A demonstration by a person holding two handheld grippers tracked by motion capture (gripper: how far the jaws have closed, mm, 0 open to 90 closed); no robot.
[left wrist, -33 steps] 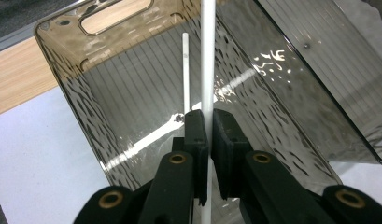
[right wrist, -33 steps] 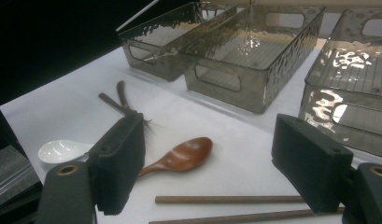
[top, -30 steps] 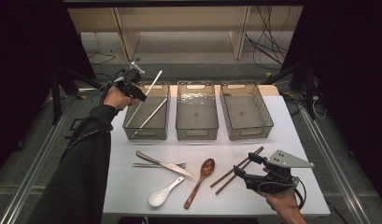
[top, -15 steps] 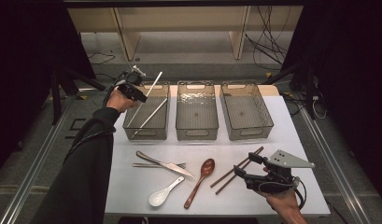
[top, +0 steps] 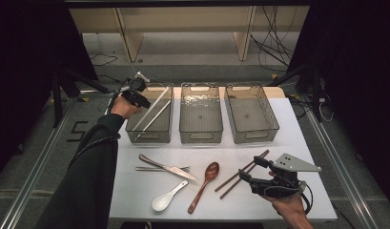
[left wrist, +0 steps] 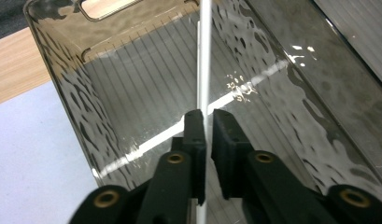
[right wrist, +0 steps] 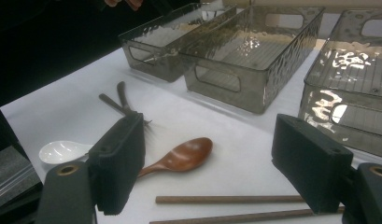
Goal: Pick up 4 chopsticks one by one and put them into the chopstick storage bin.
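Two tongs, left (top: 144,99) over bin (top: 150,135), right (top: 247,171) low

From my left gripper view the white chopstick (left wrist: 205,56) runs off the top edge, its lower end hidden behind the jaws. In my right gripper view the brown chopsticks (right wrist: 226,199) pass behind both jaws, perhaps touching neither.
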